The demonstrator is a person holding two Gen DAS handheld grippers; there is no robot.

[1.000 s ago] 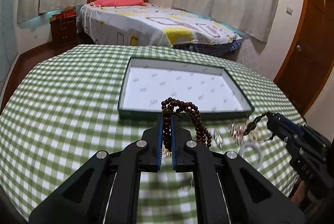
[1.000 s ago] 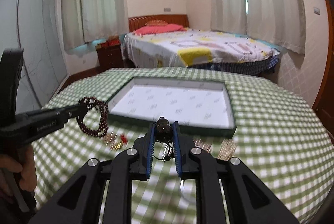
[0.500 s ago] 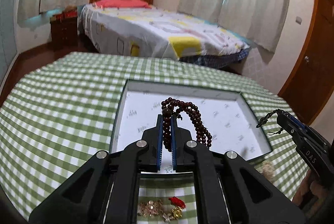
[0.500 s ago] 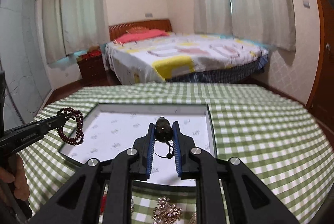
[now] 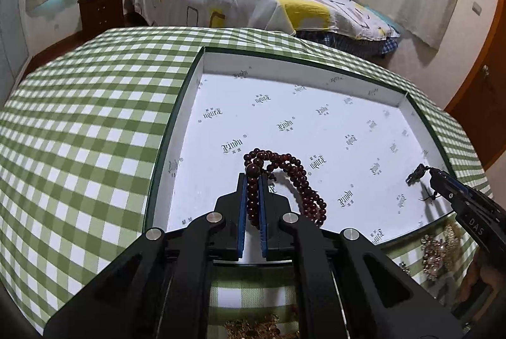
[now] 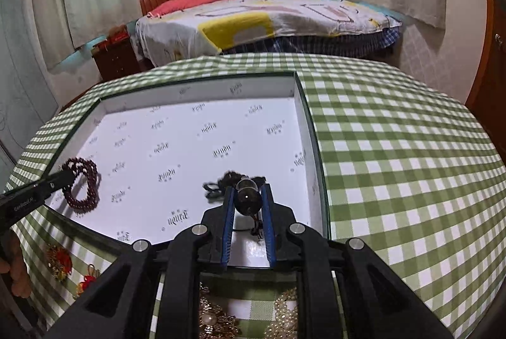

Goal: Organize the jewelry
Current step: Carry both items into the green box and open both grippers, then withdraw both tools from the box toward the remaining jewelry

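My left tool (image 5: 253,177) pinches the limp, light bead bracelet (image 5: 286,168) by one strand; my right tool (image 6: 248,196) clamps the pendant's slick round bead (image 6: 247,196), cord trailing toward eleven o'clock.

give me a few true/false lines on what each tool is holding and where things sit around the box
1. The left tool is shut on the dark red bead bracelet. True.
2. The right tool is open with nothing between its fingers. False: it grips a dark round pendant with a black cord.
3. Both tools hang over the white-lined box. True.
4. The box sits on a bare wooden table. False: it sits on a green checked tablecloth.
5. Gold and pearl jewelry lies on the cloth outside the box's near edge. True.
6. The box is full of necklaces. False: only the two held pieces are over its lining.
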